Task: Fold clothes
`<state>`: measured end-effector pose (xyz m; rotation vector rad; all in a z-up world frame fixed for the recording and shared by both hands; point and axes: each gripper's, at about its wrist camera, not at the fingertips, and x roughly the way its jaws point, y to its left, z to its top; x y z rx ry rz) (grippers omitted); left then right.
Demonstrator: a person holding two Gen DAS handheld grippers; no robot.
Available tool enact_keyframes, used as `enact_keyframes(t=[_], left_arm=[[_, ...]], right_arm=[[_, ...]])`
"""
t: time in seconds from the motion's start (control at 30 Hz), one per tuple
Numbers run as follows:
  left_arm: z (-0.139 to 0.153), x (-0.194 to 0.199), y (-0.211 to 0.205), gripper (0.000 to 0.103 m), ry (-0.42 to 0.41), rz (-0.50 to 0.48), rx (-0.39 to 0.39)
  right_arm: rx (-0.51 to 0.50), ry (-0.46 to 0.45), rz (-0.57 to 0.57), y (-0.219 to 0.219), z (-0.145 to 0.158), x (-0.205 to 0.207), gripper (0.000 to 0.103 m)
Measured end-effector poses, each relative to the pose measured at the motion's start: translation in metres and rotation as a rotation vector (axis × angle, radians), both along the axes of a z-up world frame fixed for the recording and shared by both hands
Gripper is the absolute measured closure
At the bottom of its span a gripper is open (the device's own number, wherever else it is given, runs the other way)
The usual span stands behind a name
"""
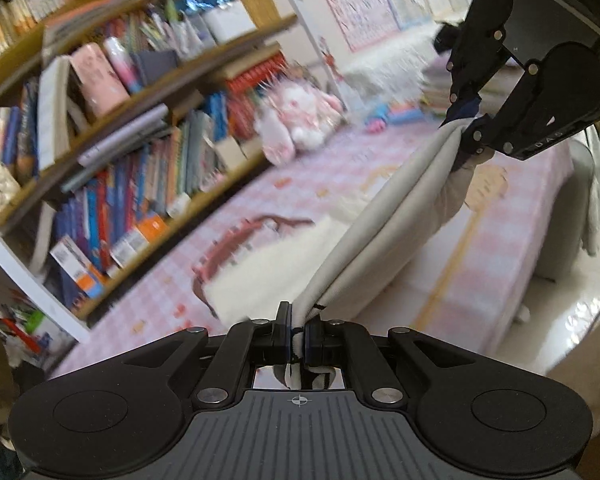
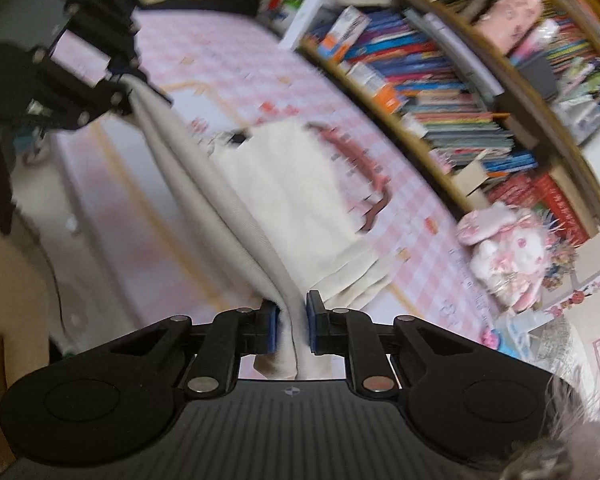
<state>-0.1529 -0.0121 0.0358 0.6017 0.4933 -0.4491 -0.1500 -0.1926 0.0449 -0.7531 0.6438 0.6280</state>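
Note:
A smooth beige garment hangs as a taut folded band between both grippers above the bed. My left gripper is shut on one end of it, with cloth bunched between the pads. My right gripper grips the other end at the upper right of the left wrist view. In the right wrist view the same garment runs from my right gripper, shut on it, up to the left gripper. White fluffy fabric with dark red trim lies on the bed below; I cannot tell if it belongs to the held garment.
The bed's pink checked sheet spreads under the cloth. A wooden bookshelf packed with books runs along its far side, and a pink plush toy sits at its end. A grey padded edge borders the bed on the right.

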Motion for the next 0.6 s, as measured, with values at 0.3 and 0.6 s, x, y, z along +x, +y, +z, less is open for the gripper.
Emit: enact_keyframes(t=[0.3,0.6], left_arm=[[0.032,0.065,0.000,0.097,0.038,0.083,-0.090],[0.023,0.135,-0.018,0.093,0.150,0.083,0.005]], right_arm=[[0.178,0.032,0.000,-0.016,0.041,0.058,0.092],[0.252,0.162,0.052,-0.034,0.024,0.131,0.092]])
